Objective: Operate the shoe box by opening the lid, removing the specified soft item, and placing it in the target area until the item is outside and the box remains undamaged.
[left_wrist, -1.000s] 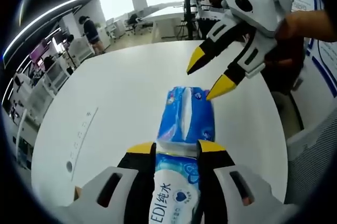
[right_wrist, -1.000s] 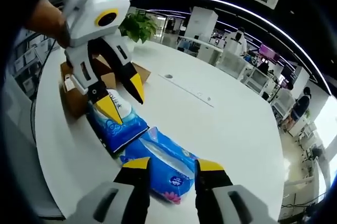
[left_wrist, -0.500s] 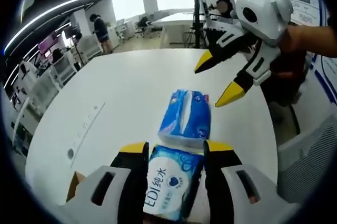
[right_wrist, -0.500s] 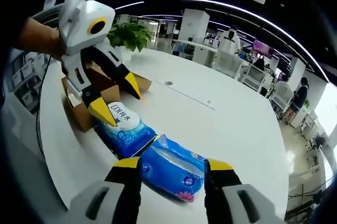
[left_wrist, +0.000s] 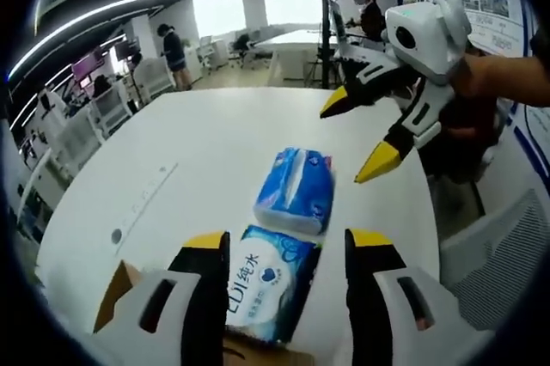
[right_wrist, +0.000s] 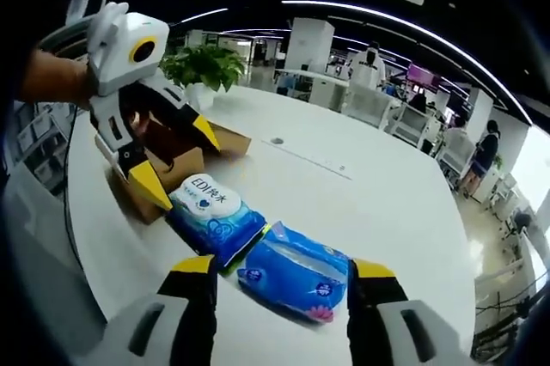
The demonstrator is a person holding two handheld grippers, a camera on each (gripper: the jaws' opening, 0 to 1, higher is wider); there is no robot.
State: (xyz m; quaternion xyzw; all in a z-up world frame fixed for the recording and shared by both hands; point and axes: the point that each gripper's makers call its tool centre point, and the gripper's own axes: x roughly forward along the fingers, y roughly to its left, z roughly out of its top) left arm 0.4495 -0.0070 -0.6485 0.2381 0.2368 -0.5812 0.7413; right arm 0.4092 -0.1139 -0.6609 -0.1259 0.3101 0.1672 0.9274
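A white and blue wet-wipes pack [left_wrist: 268,282] lies on the white table [left_wrist: 198,151] between the wide-open jaws of my left gripper [left_wrist: 288,246], which do not touch it. Just beyond it lies a blue tissue pack [left_wrist: 296,187]. My right gripper [left_wrist: 351,141] hangs open above the table to the right of the tissue pack. In the right gripper view, the tissue pack [right_wrist: 296,271] rests between the spread jaws of my right gripper [right_wrist: 284,270], and the wipes pack [right_wrist: 210,211] sits beside it. My left gripper [right_wrist: 180,164] hovers open over the open cardboard shoe box [right_wrist: 176,160].
The box's flap [left_wrist: 113,293] shows at the lower left of the left gripper view. A potted plant [right_wrist: 202,65] stands behind the box. The table edge [left_wrist: 434,211] runs close on the right. Desks, chairs and people fill the office beyond.
My left gripper let go of the wipes pack, opened wide and drew back. My right gripper also backed away from the tissue pack. Both packs stay on the table.
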